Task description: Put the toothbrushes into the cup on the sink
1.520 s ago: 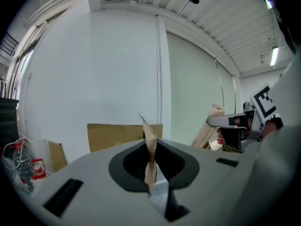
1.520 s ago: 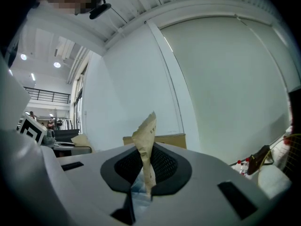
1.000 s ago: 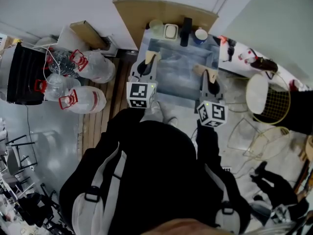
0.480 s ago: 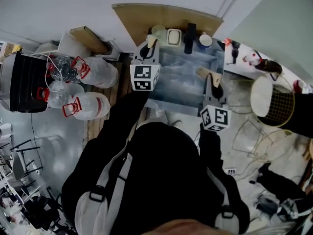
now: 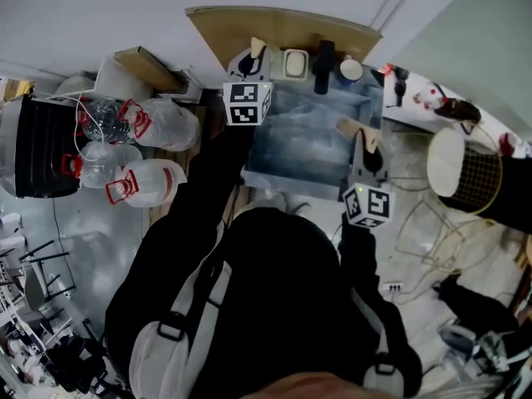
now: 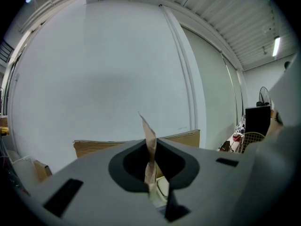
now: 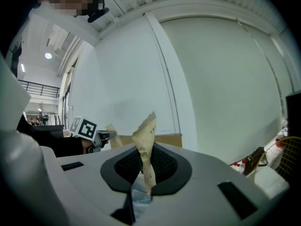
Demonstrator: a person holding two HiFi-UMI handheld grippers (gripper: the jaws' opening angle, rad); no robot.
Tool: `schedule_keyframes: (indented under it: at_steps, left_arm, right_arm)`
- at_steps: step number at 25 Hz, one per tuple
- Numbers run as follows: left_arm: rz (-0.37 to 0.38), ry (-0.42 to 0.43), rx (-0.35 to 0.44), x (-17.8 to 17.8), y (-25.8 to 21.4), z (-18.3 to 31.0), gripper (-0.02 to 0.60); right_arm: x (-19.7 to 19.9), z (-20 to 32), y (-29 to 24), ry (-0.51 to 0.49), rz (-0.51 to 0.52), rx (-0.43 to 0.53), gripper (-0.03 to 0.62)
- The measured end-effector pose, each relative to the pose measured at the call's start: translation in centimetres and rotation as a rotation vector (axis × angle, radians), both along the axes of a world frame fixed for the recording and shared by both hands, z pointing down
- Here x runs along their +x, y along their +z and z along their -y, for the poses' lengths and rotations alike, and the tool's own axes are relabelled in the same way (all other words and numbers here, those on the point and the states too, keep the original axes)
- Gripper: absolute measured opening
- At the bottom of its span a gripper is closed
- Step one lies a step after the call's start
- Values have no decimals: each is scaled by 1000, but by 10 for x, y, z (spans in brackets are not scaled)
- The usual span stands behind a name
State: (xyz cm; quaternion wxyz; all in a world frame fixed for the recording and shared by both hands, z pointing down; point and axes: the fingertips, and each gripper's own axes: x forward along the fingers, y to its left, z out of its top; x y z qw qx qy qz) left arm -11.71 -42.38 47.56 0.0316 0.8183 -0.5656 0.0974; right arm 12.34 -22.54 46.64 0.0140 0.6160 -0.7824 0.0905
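Note:
A grey sink [image 5: 303,152] lies ahead of me, with a blue-rimmed cup [image 5: 351,69] on its back ledge. My left gripper [image 5: 253,58] hovers over the back left corner of that ledge. It is shut on a toothbrush in a brown paper wrapper [image 6: 149,149], which stands up between the jaws. A pale rim [image 6: 160,189] shows just below them; what it belongs to is unclear. My right gripper [image 5: 366,144] hangs over the sink's right side, shut on a second paper-wrapped toothbrush [image 7: 146,145]. In the right gripper view the left gripper [image 7: 112,134] shows at the left.
A black faucet [image 5: 323,63] and a white dish [image 5: 293,61] stand on the back ledge. A cardboard sheet [image 5: 283,23] leans behind the sink. Water jugs with red handles [image 5: 137,181] and a black case [image 5: 37,148] sit on the floor at left, a wire basket [image 5: 470,177] at right.
My left gripper has travelled from the sink's front left edge to its back left corner, still gripping its wrapped toothbrush, and now covers a pale cup there. The right gripper barely moved.

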Motion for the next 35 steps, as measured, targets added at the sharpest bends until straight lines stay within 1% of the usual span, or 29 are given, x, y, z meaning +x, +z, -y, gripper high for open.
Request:
schedule_keyframes:
  at_steps: [10, 22, 23, 25, 26, 28, 35]
  left_arm:
    - [4, 2, -80, -4, 42, 35, 28]
    - [7, 10, -218, -2, 96, 41, 29]
    - [8, 12, -230, -2, 100, 42, 33]
    - [5, 15, -250, -1, 106, 42, 77]
    - [3, 18, -255, -1, 107, 41, 101]
    - [1, 22, -251, 0, 105, 38, 120]
    - [-2, 26, -218, 3, 92, 26, 130]
  right_arm:
    - [8, 8, 9, 30, -12, -29, 34]
    - [11, 14, 14, 34, -15, -47, 34]
    - [11, 15, 15, 33, -15, -47, 34]
    - [10, 16, 15, 31, -15, -47, 34]
    - [10, 16, 15, 30, -15, -47, 34]
    - [10, 15, 14, 28, -16, -44, 34]
    - [11, 17, 9, 22, -11, -28, 34]
